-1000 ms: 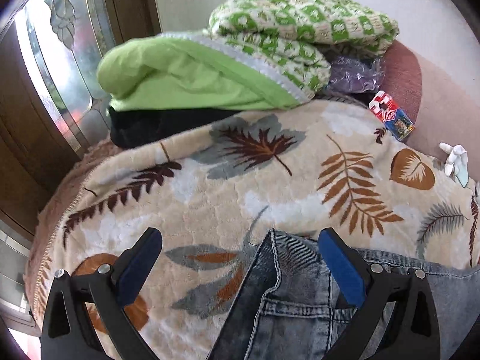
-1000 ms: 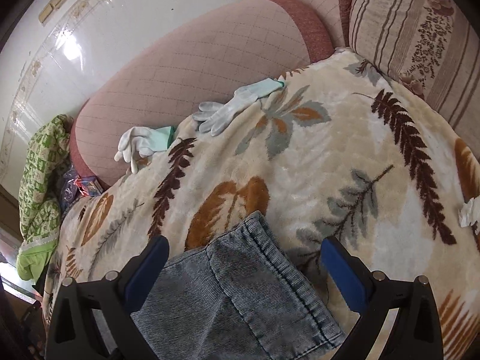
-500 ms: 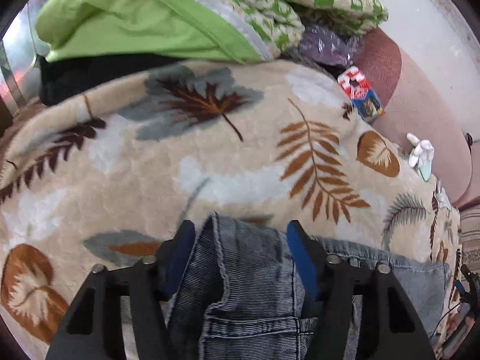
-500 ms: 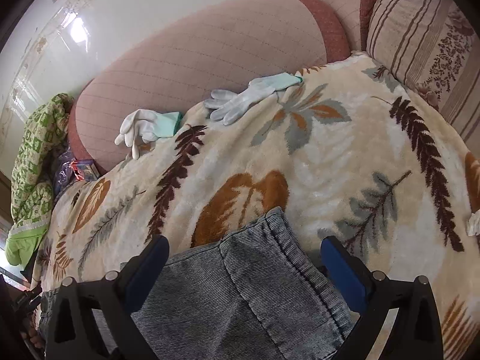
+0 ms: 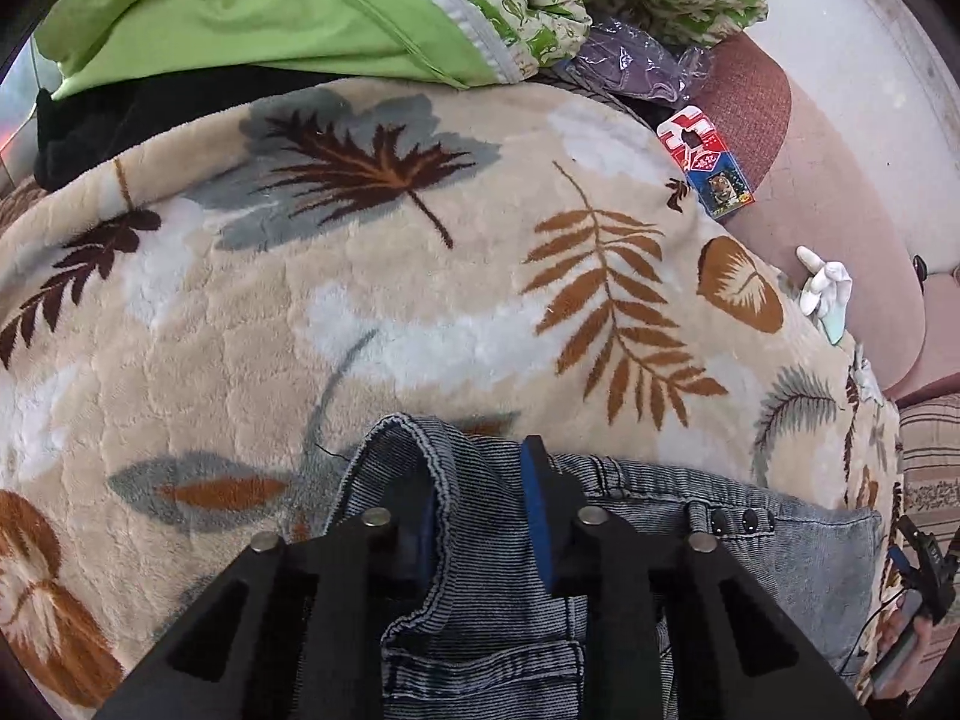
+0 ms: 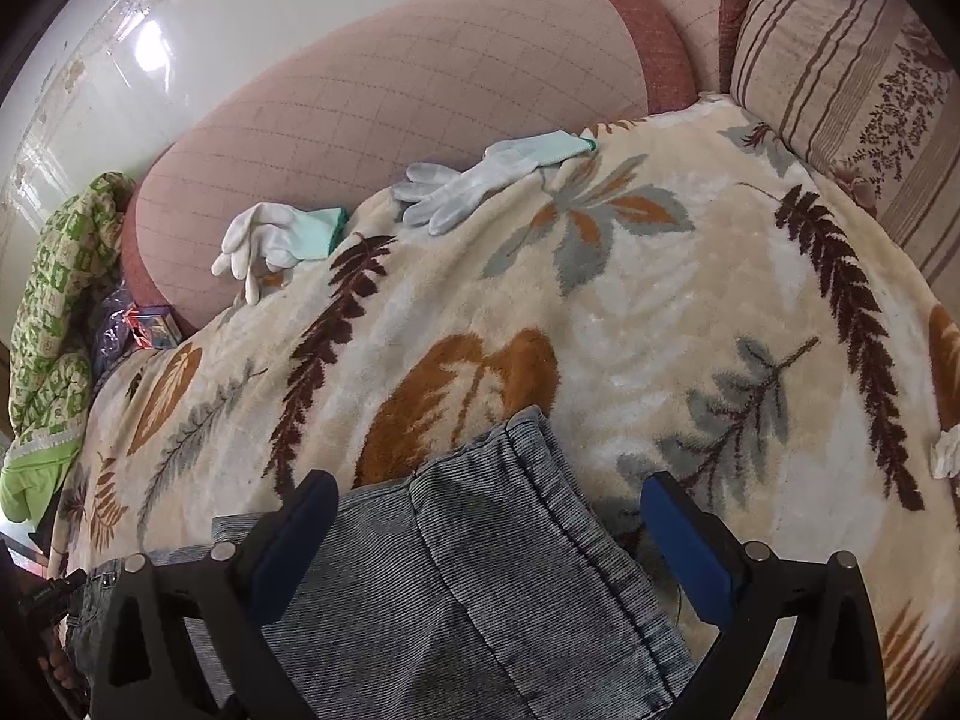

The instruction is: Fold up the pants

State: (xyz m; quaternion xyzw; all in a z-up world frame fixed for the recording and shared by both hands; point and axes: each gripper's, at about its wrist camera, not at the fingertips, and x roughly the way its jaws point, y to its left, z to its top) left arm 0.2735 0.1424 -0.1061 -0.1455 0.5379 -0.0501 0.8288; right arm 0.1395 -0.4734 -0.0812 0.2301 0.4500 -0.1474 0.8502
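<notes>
Left gripper [image 5: 480,498] has dropped onto the jeans [image 5: 510,600] on the leaf blanket [image 5: 360,300]; its jaws have just been closing, now narrow, pinching the bunched denim corner. Right gripper [image 6: 489,528] stays wide over the hem, nothing gripped. Probably one corner secured, other still to grab.

I see a beige leaf-print blanket [image 6: 630,312] over a pink sofa [image 6: 384,108]. Two white gloves [image 6: 480,180] lie at its far edge, a green quilt [image 5: 288,6] is piled left, a striped cushion [image 6: 840,60] stands right.
</notes>
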